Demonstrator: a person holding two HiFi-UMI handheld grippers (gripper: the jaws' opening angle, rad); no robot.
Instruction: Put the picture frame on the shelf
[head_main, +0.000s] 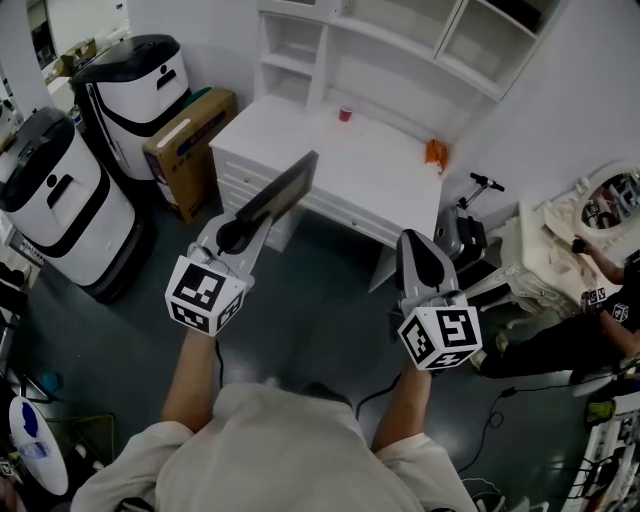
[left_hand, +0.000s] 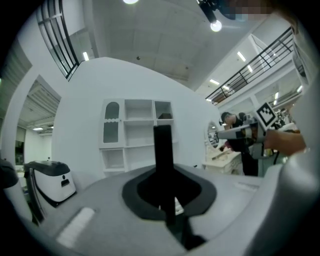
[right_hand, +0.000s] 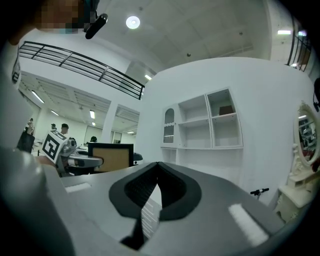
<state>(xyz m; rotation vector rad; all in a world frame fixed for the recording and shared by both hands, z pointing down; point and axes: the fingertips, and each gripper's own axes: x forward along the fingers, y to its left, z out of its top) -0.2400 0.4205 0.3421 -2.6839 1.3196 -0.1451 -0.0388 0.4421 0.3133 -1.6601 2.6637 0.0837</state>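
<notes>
While the head view gives me the picture frame (head_main: 285, 188) only as a dark slab tilted up in front of the white desk (head_main: 370, 185), the right gripper view shows its face: black border, tan panel. Left gripper (head_main: 238, 232) is clamped on the frame's near end, jaws almost fully closed on it. Its own view has the frame dead edge-on, a thin black bar upright between the pads. Right gripper (head_main: 415, 250) has its jaws closed together, nothing in them. I hold the frame in the air, not on the shelf (head_main: 400, 40).

Shelf is white cubbies above the desk. On the desk top are a red cup (head_main: 345, 113) and a small orange item (head_main: 436, 152), visible from the head view only. Floor is dark grey. On the left are a cardboard box (head_main: 190, 140) and two white machines (head_main: 55, 195). On the right, a person (head_main: 590, 330) is at an ornate white vanity (head_main: 560, 250) with an oval mirror.
</notes>
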